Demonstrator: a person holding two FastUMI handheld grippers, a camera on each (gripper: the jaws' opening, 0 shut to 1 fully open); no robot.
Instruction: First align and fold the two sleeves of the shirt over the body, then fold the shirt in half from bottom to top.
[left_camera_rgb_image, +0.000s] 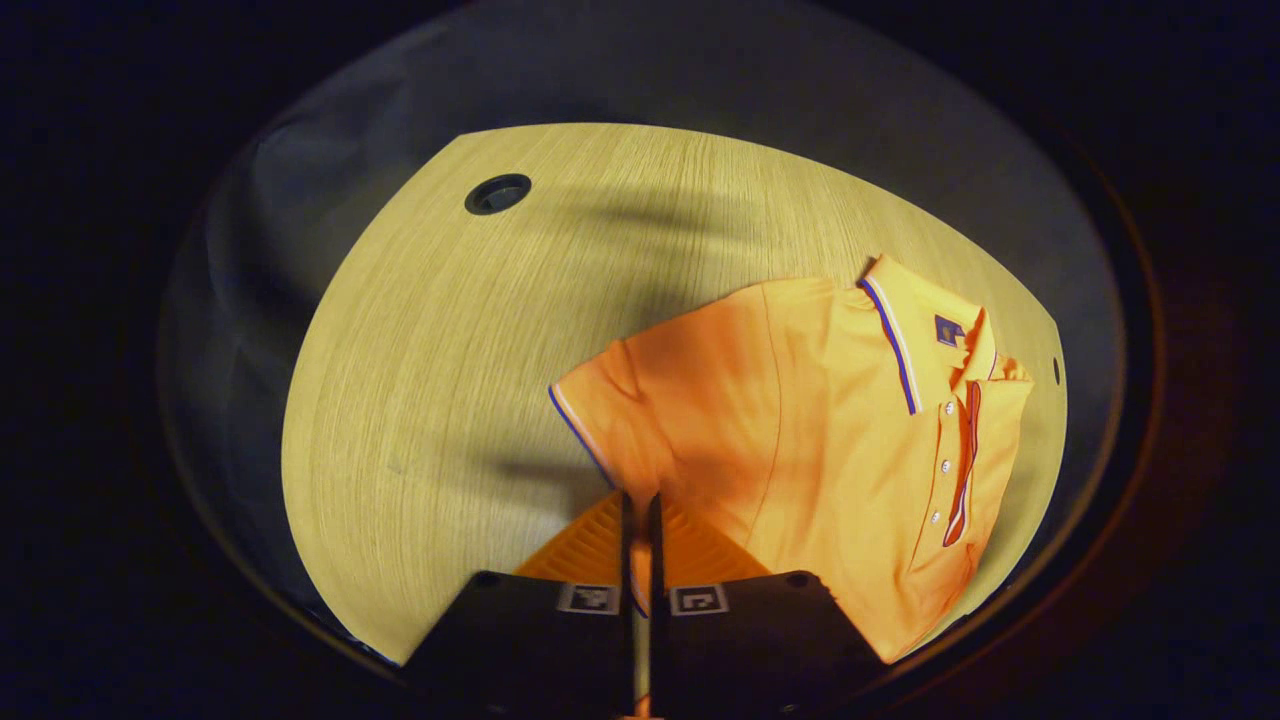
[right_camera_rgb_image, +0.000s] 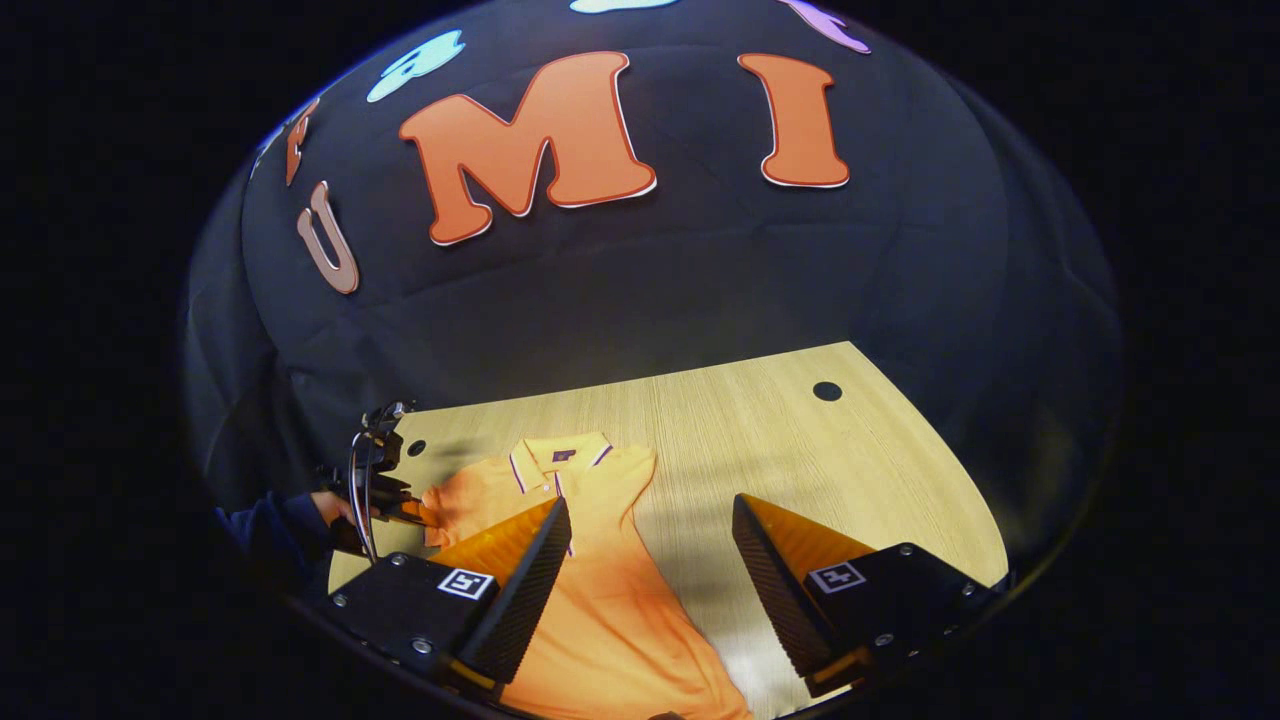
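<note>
Dark blue sleeve (right_camera_rgb_image: 268, 528); tongs (right_camera_rgb_image: 650, 560) bodies black, square-marked.

One orange polo shirt (left_camera_rgb_image: 820, 450). One wooden table (left_camera_rgb_image: 450, 350). Two round holes in the tabletop in the left gripper view: a big one (left_camera_rgb_image: 497, 193) and a small one (left_camera_rgb_image: 1056, 370). Three buttons on the placket, top one (left_camera_rgb_image: 949, 408). One neck label (left_camera_rgb_image: 948, 329). Two grippers: left (left_camera_rgb_image: 641, 505), right (right_camera_rgb_image: 650, 520). One hand (right_camera_rgb_image: 335, 508) in the right gripper view.

A pale wood-grain table (right_camera_rgb_image: 760, 440) carries an orange polo shirt (right_camera_rgb_image: 600, 590) lying flat.
</note>
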